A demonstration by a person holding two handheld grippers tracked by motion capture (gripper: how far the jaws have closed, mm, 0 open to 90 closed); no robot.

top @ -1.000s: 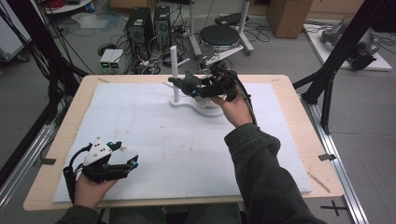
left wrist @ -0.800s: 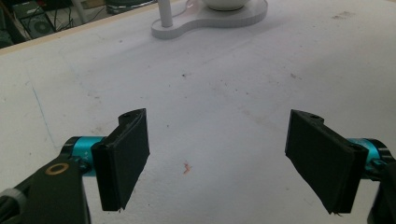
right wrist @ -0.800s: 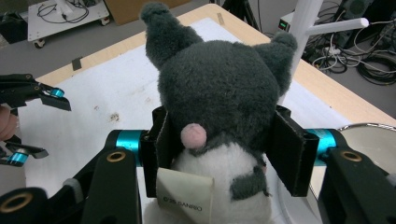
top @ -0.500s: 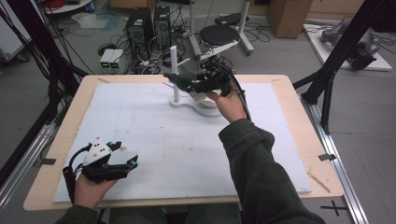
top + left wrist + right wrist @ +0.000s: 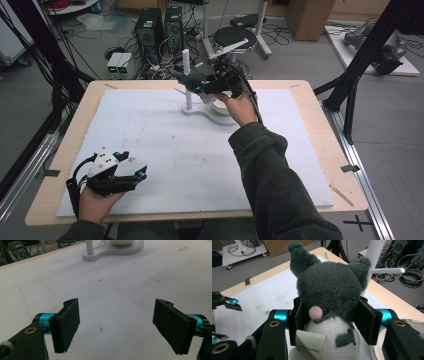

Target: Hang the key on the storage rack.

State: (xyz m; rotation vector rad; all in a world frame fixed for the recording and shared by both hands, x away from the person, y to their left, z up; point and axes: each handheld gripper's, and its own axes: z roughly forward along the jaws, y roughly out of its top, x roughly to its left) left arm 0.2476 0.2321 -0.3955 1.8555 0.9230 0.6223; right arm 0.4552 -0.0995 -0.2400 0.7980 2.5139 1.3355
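A dark grey plush toy (image 5: 329, 285) with a pink tail, a white body and a paper tag sits between my right gripper's (image 5: 332, 322) jaws, which are shut on its sides. In the high view the right gripper (image 5: 200, 84) holds the plush toy (image 5: 190, 77) in the air beside the white post (image 5: 186, 60) of a stand at the far middle of the table. My left gripper (image 5: 139, 176) rests at the near left over the white mat (image 5: 165, 145). Its (image 5: 116, 325) jaws stand wide open with nothing between them.
The stand's white base (image 5: 202, 113) carries a white bowl (image 5: 220, 102), and a thin peg (image 5: 387, 270) sticks sideways from the post. The wooden table edge (image 5: 320, 115) frames the mat. Computer towers (image 5: 160, 25), cables and a stool (image 5: 235, 35) lie beyond the far edge.
My right gripper has carried the plush toy a little away from me and upward, closer to the post. The left gripper has stayed put.
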